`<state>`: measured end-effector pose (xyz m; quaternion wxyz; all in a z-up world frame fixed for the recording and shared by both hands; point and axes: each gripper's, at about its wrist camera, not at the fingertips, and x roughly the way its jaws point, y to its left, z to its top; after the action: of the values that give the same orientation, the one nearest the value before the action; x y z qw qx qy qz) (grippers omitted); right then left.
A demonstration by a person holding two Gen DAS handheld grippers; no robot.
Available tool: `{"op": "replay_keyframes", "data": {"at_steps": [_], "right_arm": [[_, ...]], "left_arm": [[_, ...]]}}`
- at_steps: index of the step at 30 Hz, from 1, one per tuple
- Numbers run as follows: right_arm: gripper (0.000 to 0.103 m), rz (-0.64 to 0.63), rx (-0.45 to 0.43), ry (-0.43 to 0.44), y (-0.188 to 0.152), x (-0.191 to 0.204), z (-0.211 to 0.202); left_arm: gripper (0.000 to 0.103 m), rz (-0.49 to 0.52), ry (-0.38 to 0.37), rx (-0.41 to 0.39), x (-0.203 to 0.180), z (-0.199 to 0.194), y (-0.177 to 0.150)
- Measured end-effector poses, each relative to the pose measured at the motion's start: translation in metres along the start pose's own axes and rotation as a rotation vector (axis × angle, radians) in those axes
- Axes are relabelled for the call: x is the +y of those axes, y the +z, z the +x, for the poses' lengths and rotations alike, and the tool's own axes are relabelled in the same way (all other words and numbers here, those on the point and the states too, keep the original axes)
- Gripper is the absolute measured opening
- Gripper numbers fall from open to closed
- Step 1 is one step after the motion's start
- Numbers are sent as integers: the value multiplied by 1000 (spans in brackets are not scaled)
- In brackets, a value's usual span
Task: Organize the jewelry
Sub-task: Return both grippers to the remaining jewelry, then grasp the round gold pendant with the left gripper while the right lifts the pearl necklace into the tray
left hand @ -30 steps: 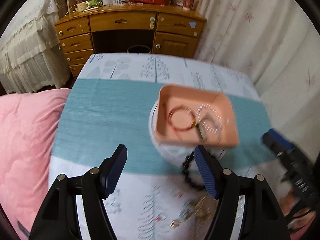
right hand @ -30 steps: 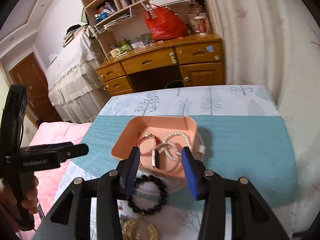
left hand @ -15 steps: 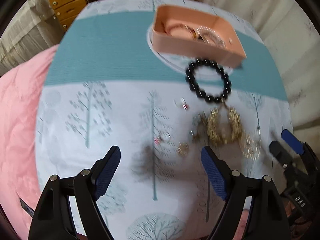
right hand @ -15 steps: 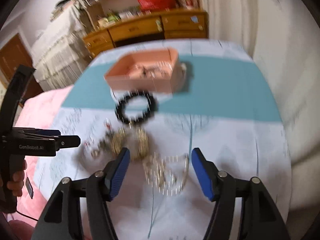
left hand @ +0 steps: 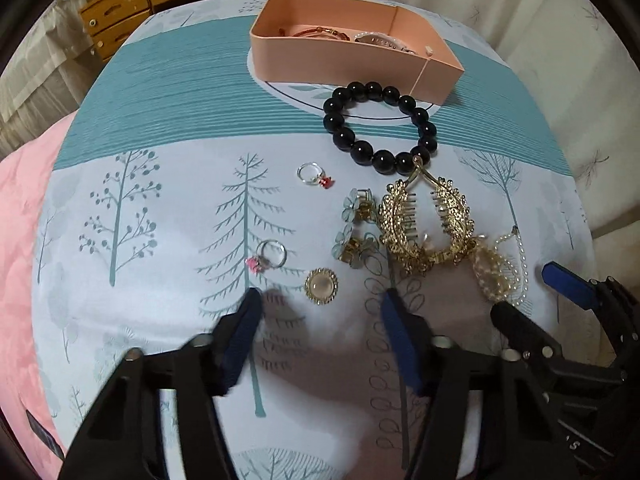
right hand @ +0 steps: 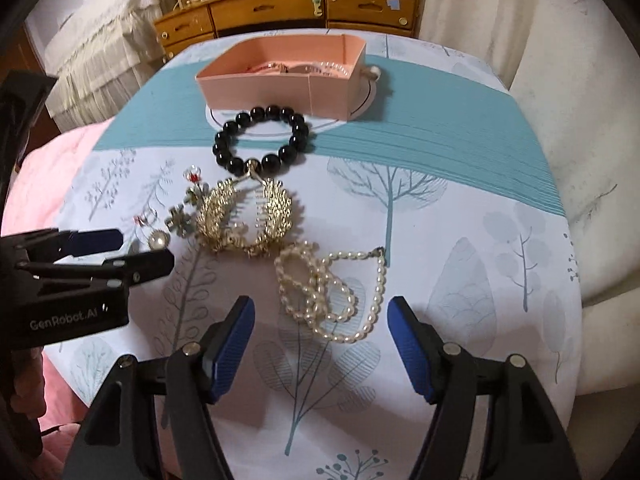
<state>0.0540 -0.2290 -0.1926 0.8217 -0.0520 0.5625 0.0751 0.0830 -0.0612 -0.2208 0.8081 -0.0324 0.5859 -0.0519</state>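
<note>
A pink box (left hand: 352,56) holding bracelets stands at the table's far side; it also shows in the right wrist view (right hand: 288,76). A black bead bracelet (left hand: 380,128) lies in front of it. A gold hair claw (left hand: 424,220), flower clips (left hand: 354,224), two rings (left hand: 314,174) (left hand: 270,256) and a round gold brooch (left hand: 321,286) lie nearer. My left gripper (left hand: 320,308) is open and empty just before the brooch. My right gripper (right hand: 322,316) is open and empty, its fingers either side of a pearl necklace (right hand: 328,292).
The table has a tree-print cloth with a teal band (left hand: 180,92). A pink quilt (left hand: 20,220) lies to the left. A wooden desk with drawers (right hand: 288,8) stands behind, curtains (right hand: 520,20) to the right.
Both grippers have dropped from over the pink box toward the near side of the table. The left now faces the brooch and the right the pearl necklace. Both stay open.
</note>
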Motion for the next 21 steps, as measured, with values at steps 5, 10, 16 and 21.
{"op": "replay_keyframes", "data": {"at_steps": [5,10,16,21], "right_arm": [[69,6,-2,-11,1,-1,4],[60,47,18,-13,2,-5,16],[27,7,-3,-23,5,0,18],[13,28,11,30,8,-4,17]], "left_arm": [[34,10,8,-21,-1,4,2],[24,31,30,-35,-3,6,3],[13,35,5,-49,-3,6,2],[12,27,-10,-54,2,6,0]]}}
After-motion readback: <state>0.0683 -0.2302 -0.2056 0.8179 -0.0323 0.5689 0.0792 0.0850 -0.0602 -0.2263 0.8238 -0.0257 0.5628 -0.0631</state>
